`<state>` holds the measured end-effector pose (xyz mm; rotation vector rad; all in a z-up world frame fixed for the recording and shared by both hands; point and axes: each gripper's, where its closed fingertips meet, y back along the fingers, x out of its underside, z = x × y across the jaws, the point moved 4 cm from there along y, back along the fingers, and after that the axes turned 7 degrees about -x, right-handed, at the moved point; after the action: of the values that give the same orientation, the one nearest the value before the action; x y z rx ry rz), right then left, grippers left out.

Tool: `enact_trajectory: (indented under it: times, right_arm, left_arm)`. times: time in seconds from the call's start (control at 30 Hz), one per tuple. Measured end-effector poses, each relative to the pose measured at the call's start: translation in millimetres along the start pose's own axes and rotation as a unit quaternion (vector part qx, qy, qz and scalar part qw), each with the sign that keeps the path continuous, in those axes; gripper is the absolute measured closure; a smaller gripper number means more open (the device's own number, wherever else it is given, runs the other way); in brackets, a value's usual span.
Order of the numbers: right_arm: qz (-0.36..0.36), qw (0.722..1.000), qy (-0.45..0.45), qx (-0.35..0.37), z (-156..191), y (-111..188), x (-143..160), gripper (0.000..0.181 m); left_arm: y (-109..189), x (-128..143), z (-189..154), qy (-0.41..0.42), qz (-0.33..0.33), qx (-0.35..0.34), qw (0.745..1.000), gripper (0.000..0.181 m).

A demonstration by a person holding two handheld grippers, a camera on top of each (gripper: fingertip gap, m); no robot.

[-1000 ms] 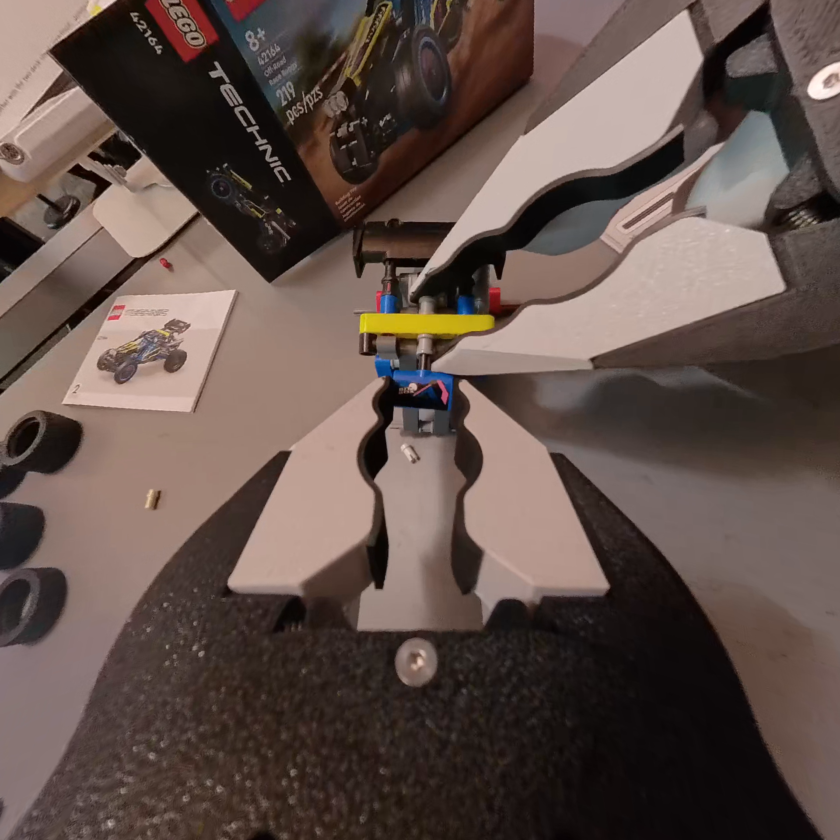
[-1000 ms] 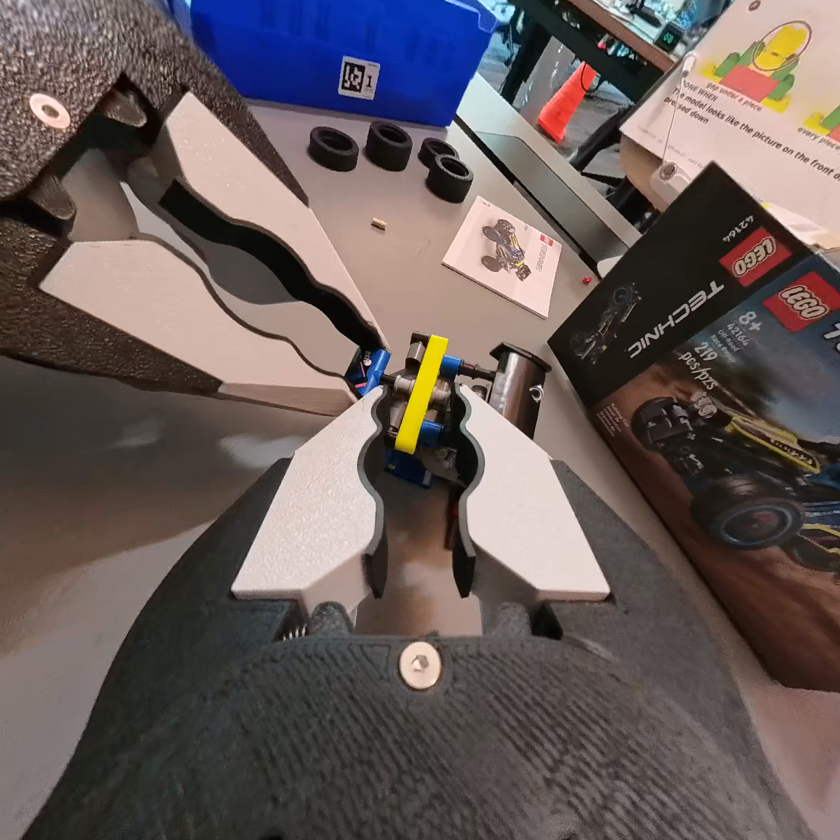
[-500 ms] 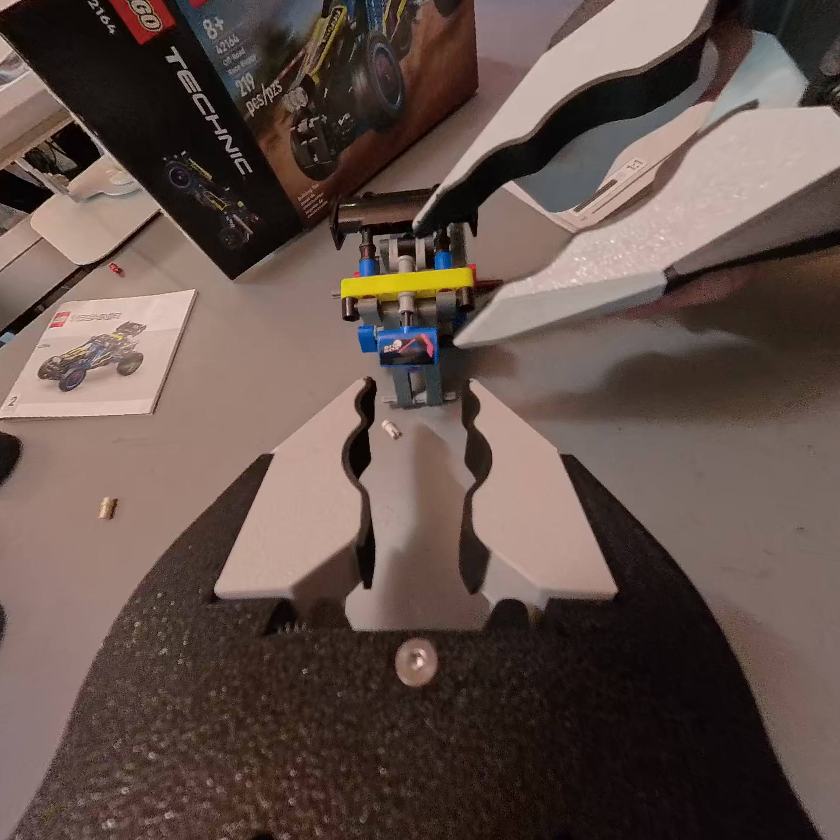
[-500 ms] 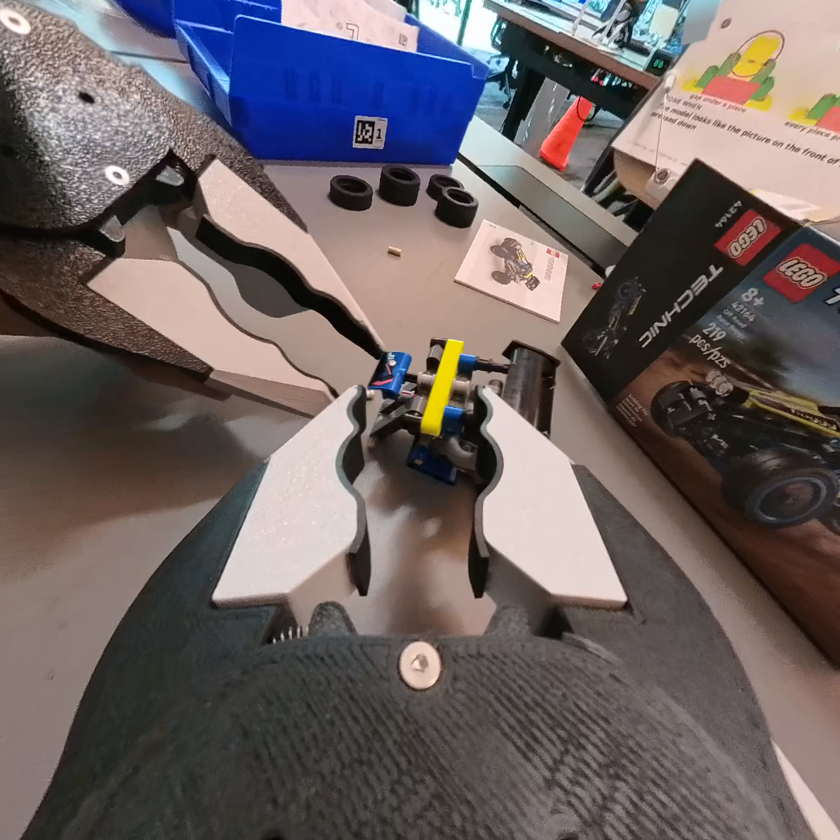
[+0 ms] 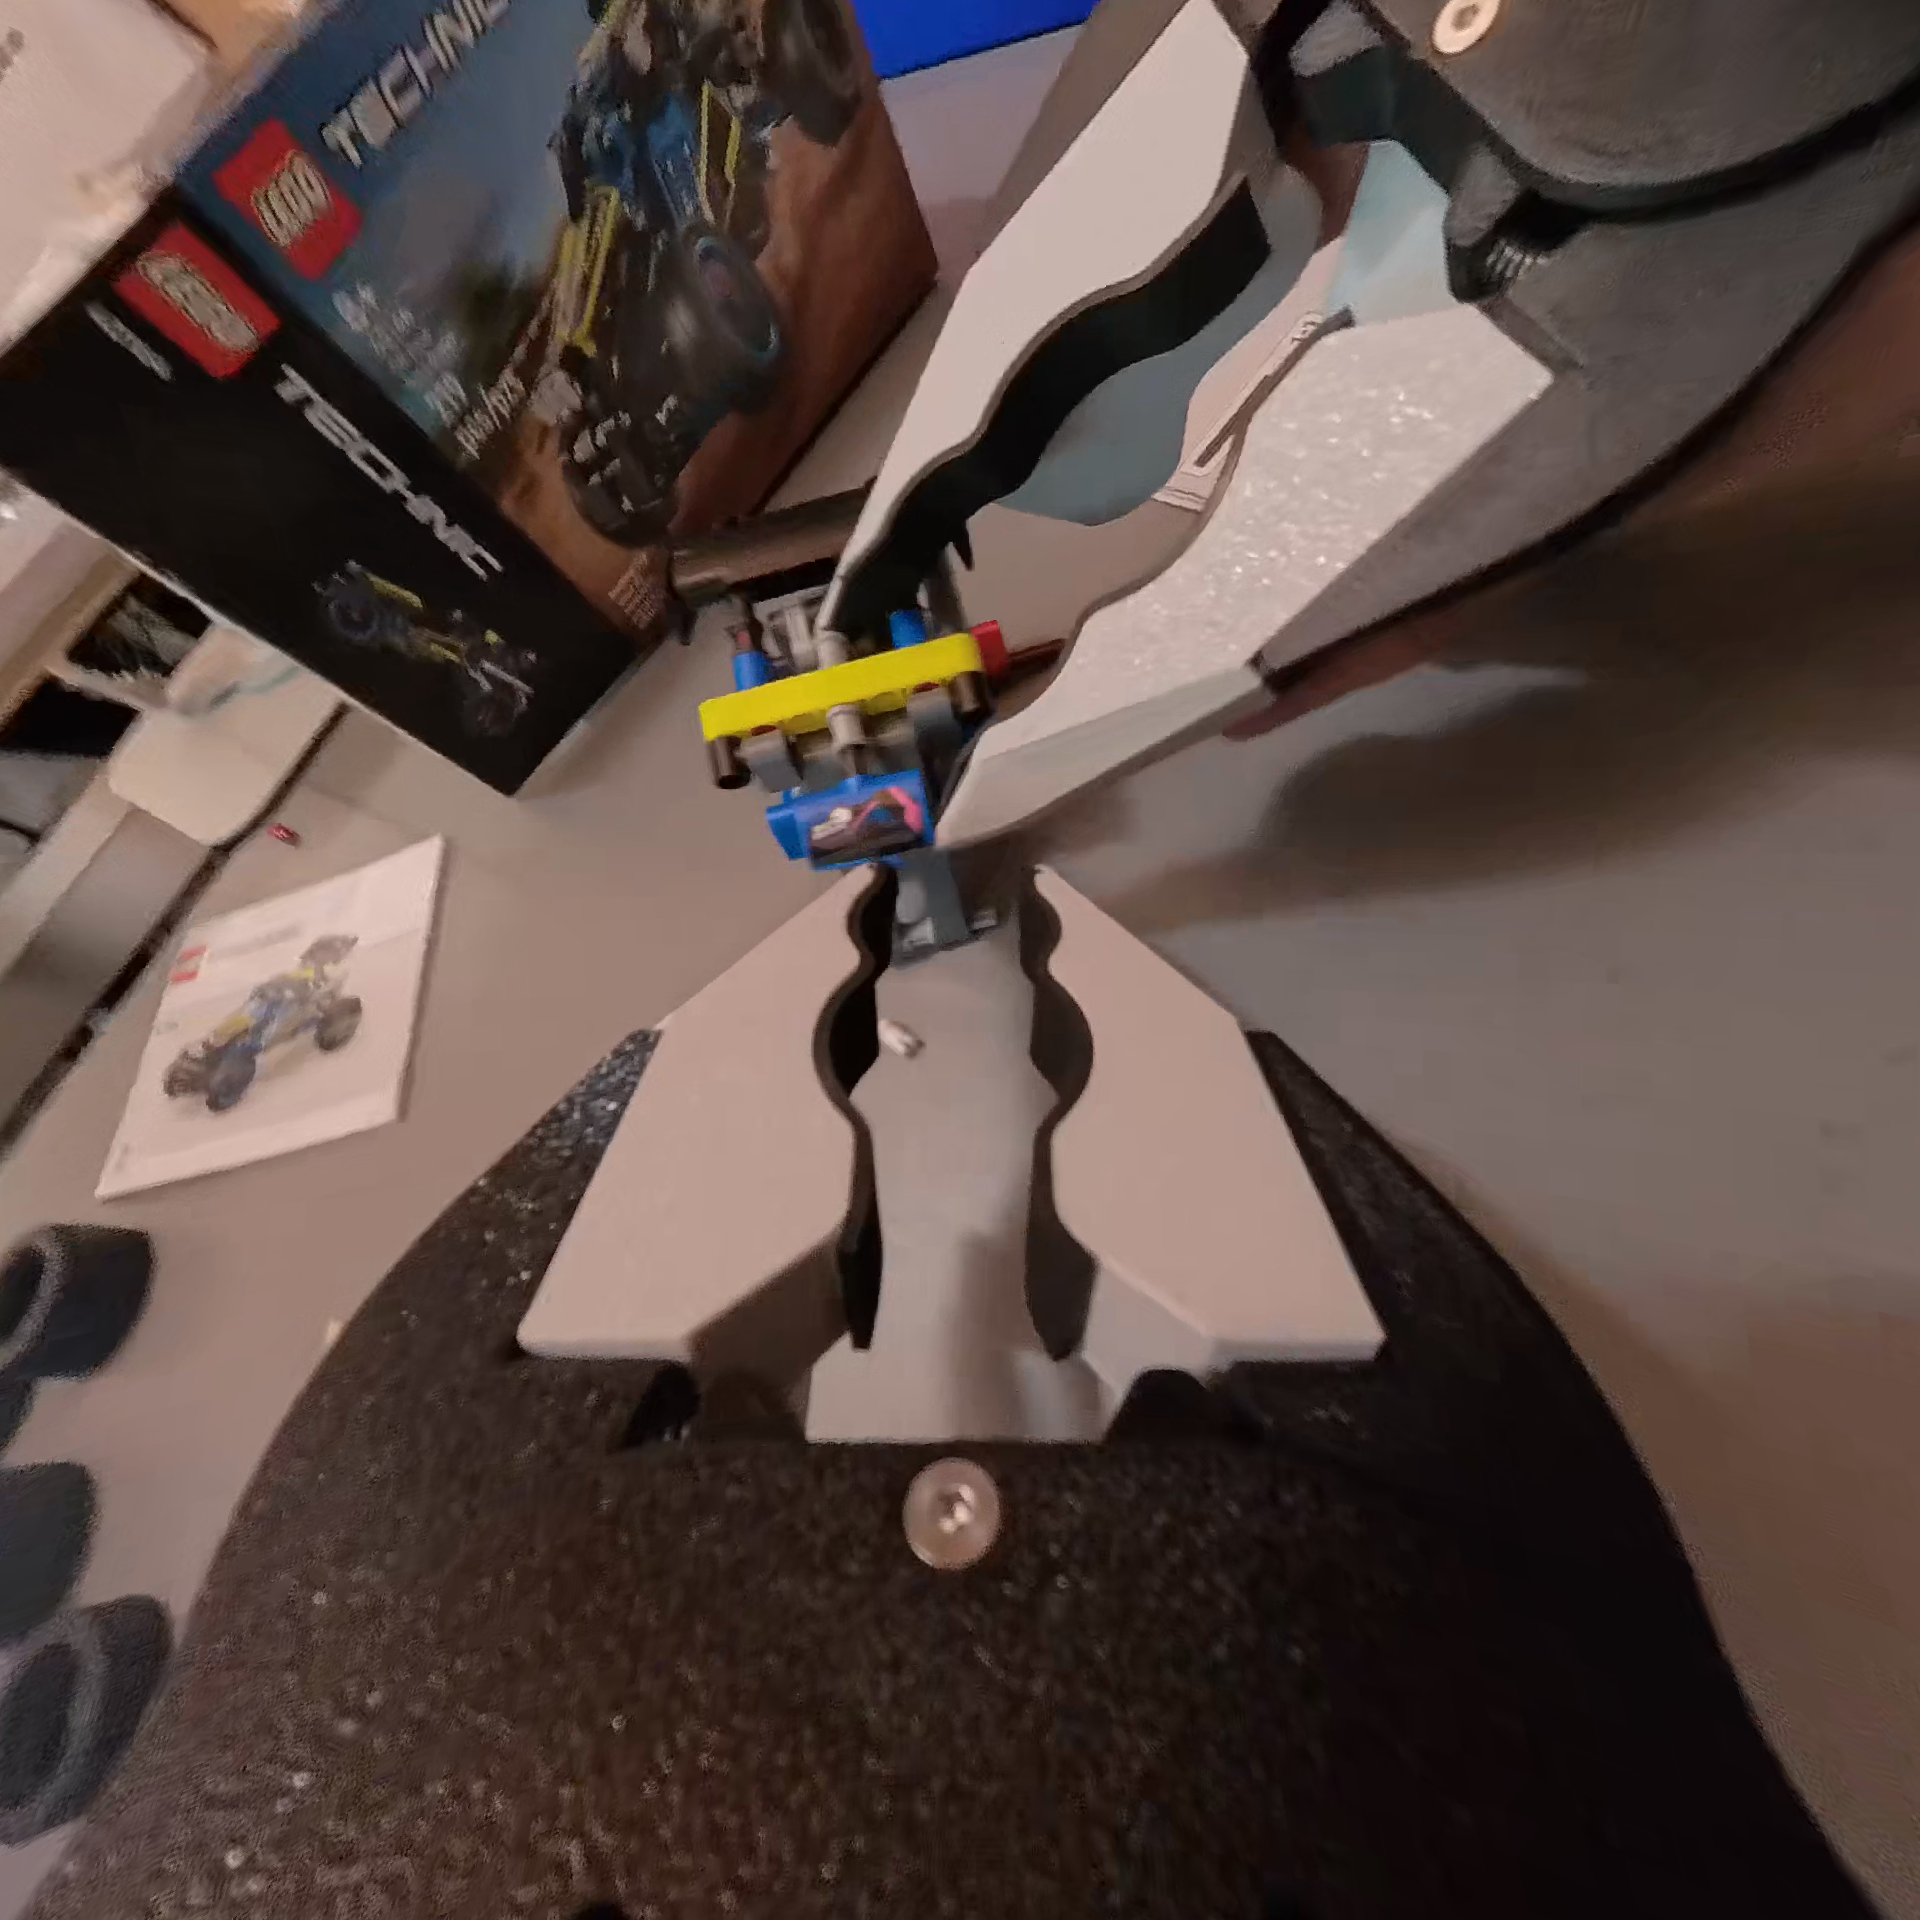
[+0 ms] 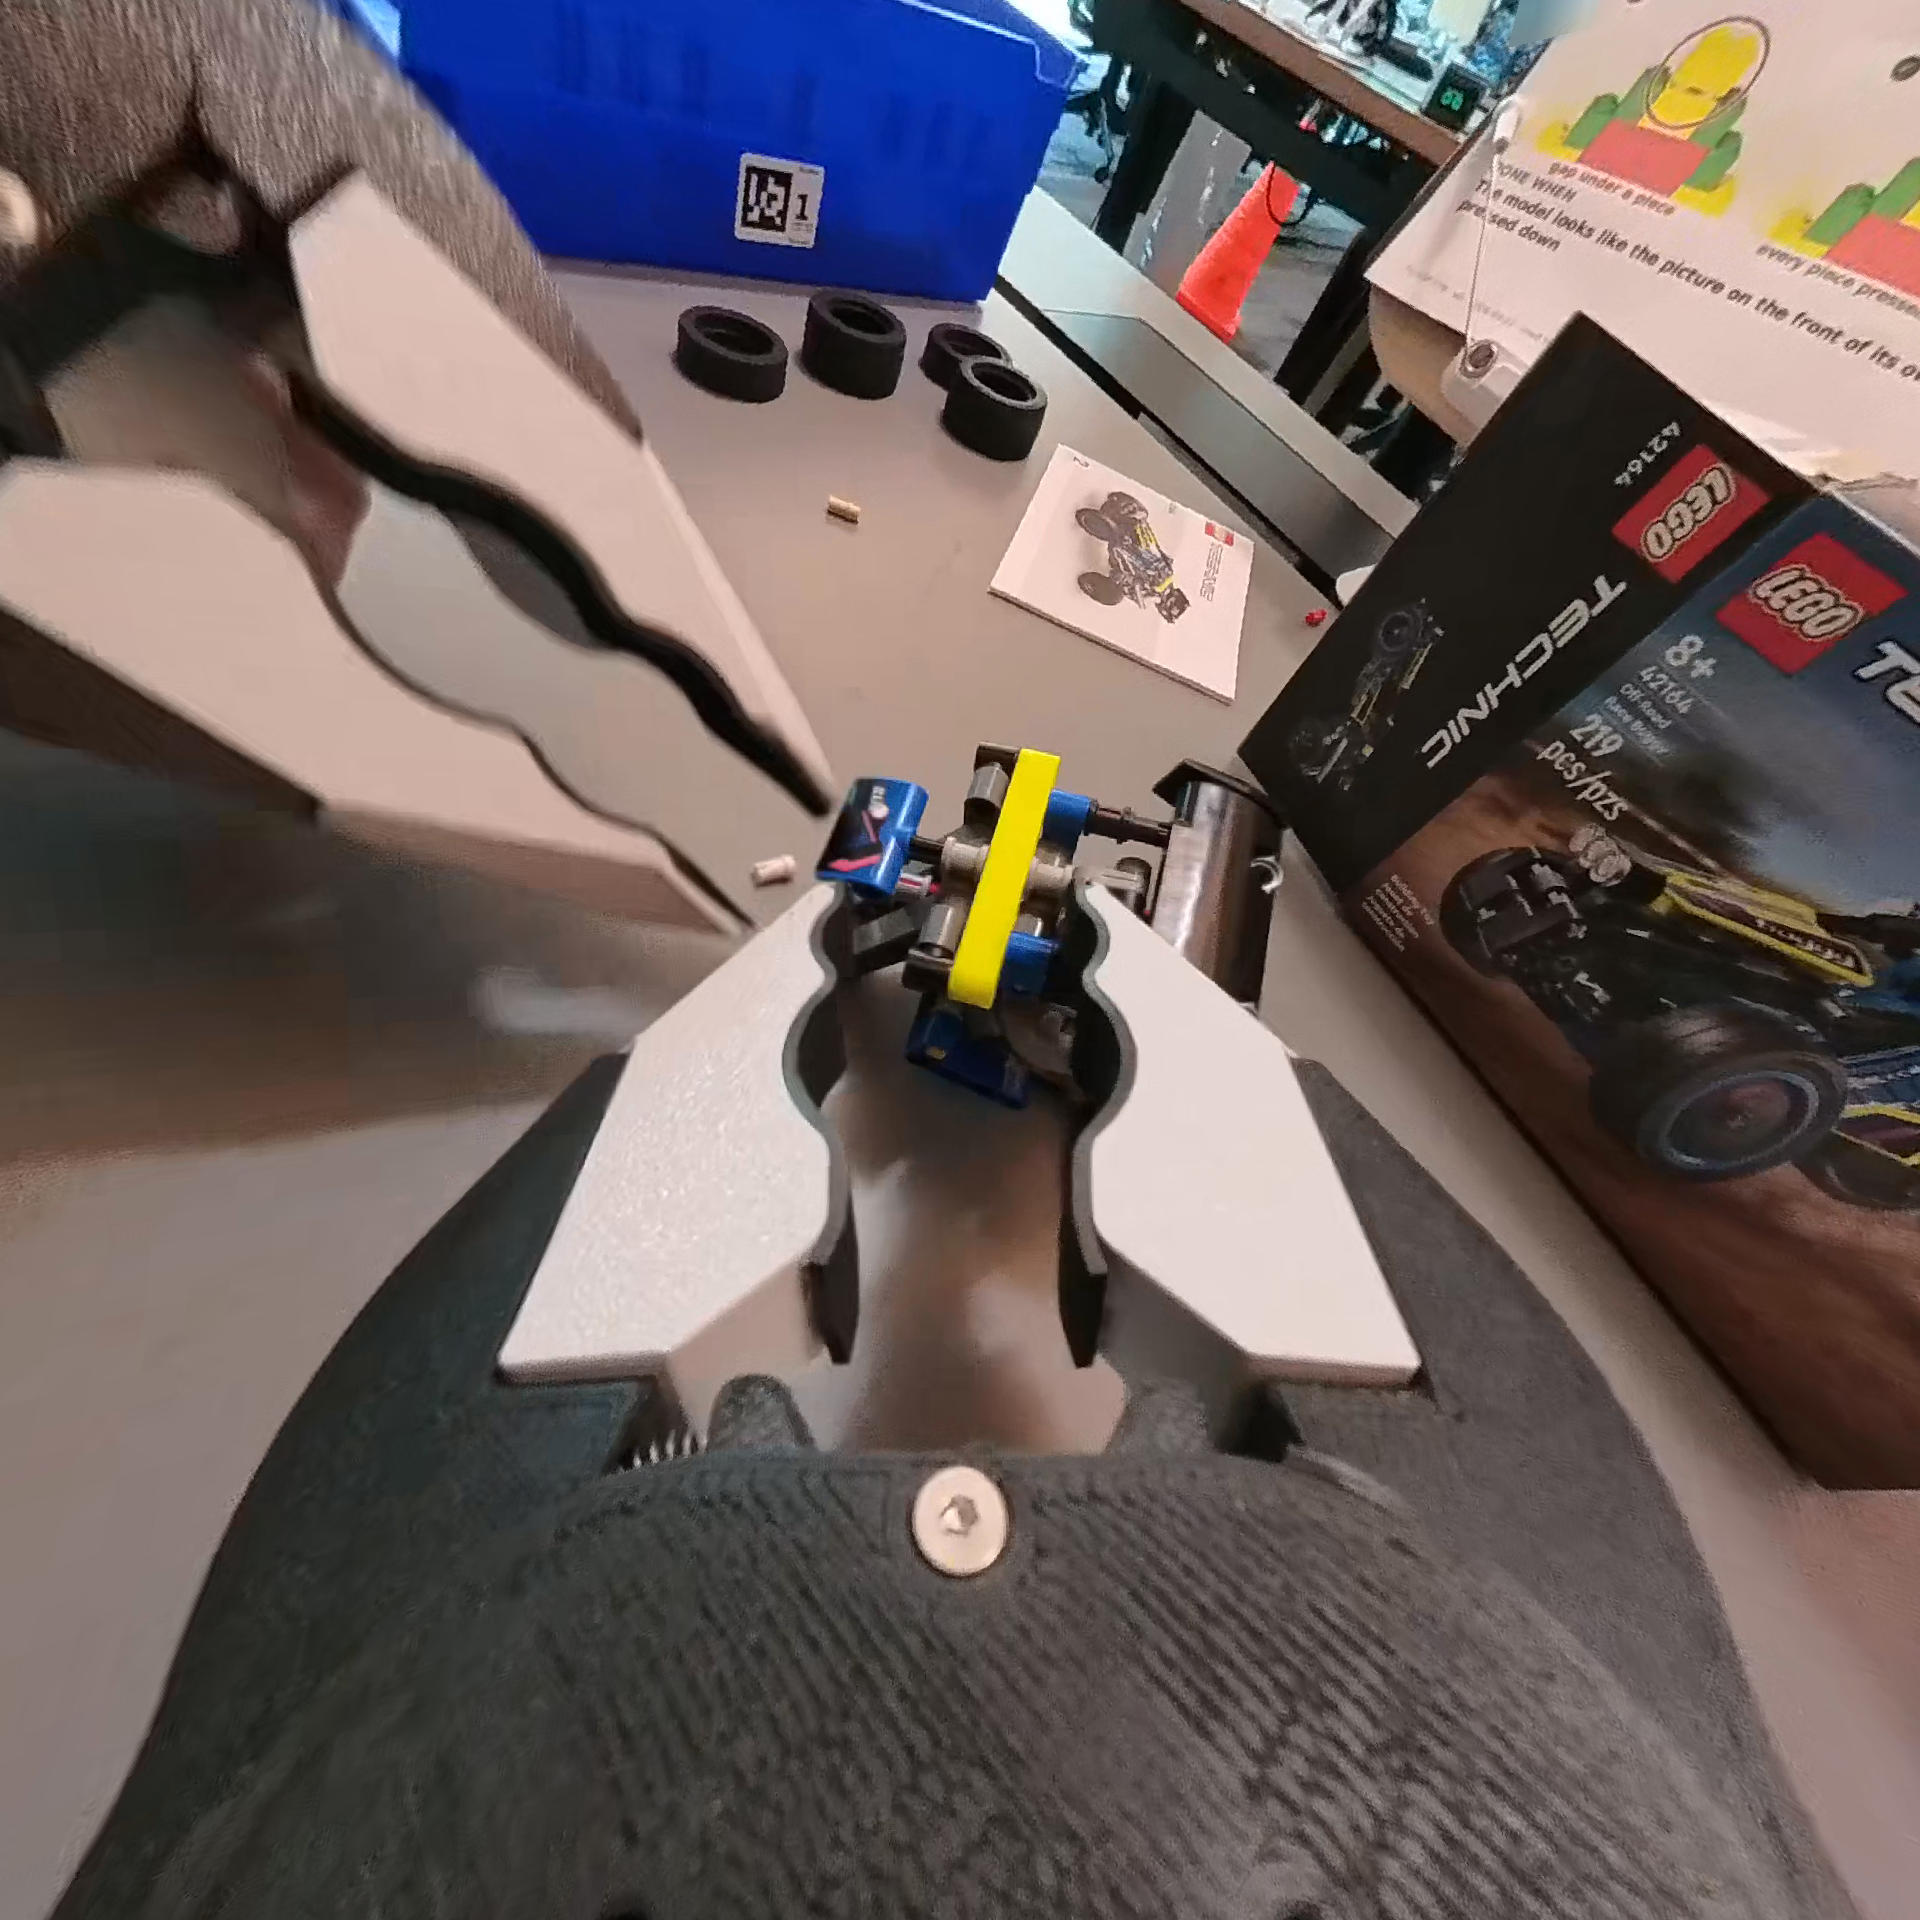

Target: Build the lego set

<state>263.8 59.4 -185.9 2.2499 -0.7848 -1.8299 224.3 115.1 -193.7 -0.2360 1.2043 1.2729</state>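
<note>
We see the lego assembly (image 6: 987, 914) with its yellow beam (image 5: 842, 686) gripped between the right gripper (image 6: 961, 925) tips above the grey table (image 5: 1455, 1039); our left gripper (image 5: 945, 894) gapes open just before it. Only the right wrist view shows the blue bin (image 6: 727, 125).

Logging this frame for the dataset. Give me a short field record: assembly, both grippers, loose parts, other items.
assembly: small lego build with yellow beam, on grey table
right gripper: fingers around build, contact unclear
left gripper: open, at build's near end
loose parts: four black tyres, tan pin, white pin
other: booklet, set box, blue bin
</note>
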Motion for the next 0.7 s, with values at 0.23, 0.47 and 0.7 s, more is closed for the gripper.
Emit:
enact_trajectory:
  times: [0.23, 0.47, 0.7]
  right_arm:
    - [0.016, 0.993, 0.082, -0.085, 0.8, 17.5, 5.8, 0.151]
    - [0.01, 0.987, 0.061, -0.149, 4.9, 35.6, 7.7, 0.134]
    - [0.009, 0.994, 0.091, -0.054, 12.6, 30.2, 14.9, 0.128]
  left_arm:
    - [6.0, -6.4, 27.2, -0.143, -0.056, 0.079, 0.985, 0.128]
    - [-17.7, -8.0, 8.7, -0.197, -0.039, 0.212, 0.956, 0.122]
    - [-17.7, -19.3, -6.8, -0.111, -0.062, 0.227, 0.965, 0.14]
